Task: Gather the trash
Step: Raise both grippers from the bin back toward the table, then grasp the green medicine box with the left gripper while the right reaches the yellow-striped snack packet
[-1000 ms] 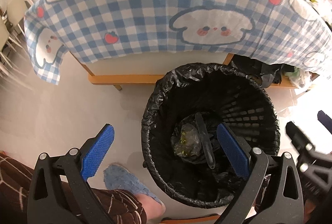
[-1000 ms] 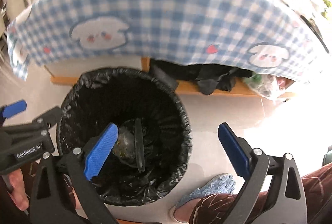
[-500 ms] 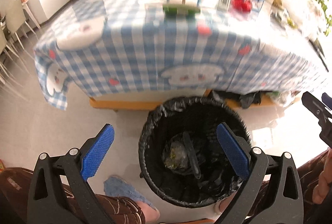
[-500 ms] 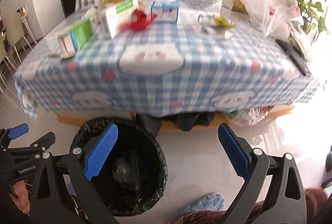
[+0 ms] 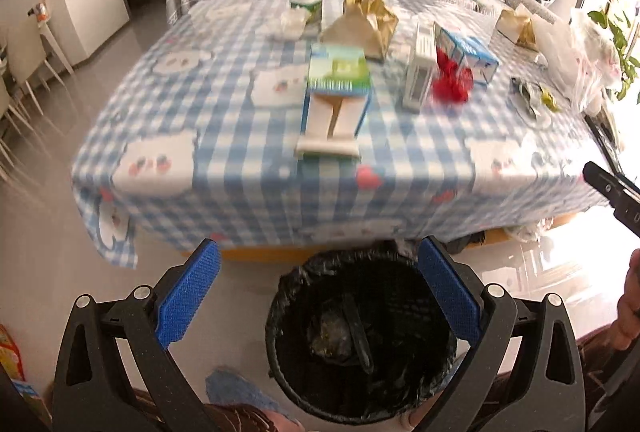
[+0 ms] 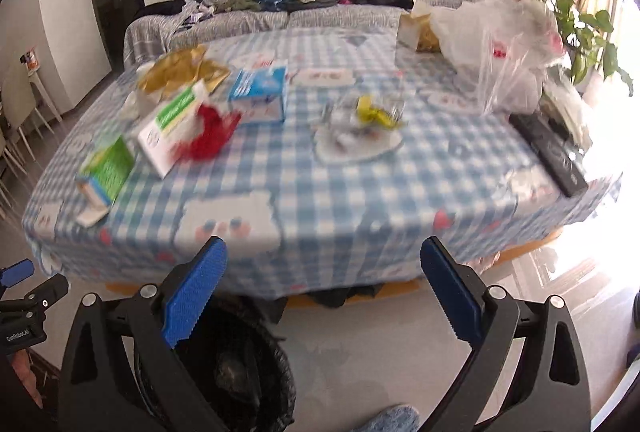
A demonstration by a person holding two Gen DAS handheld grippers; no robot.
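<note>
- Left gripper [image 5: 316,296] and right gripper [image 6: 320,292]: fingers spread wide, both empty.
- Bin [image 5: 288,352], black-lined, on the floor just before the table's near edge; trash already inside.
- Table [image 5: 248,167]: green-and-blue carton [image 5: 338,87] toward its near edge, red wrapper [image 6: 208,131] beyond.
- Far edge: gold paper bag [image 5: 366,15].

One legible mark: white lettering "GenRobot.AI" on the black body of the left gripper [image 6: 18,306], at the left edge of the right wrist view. Green-and-white carton [image 6: 107,167], white box with green band [image 6: 173,123], blue-and-white box [image 6: 262,95]: all carry print, too blurred to read.
</note>
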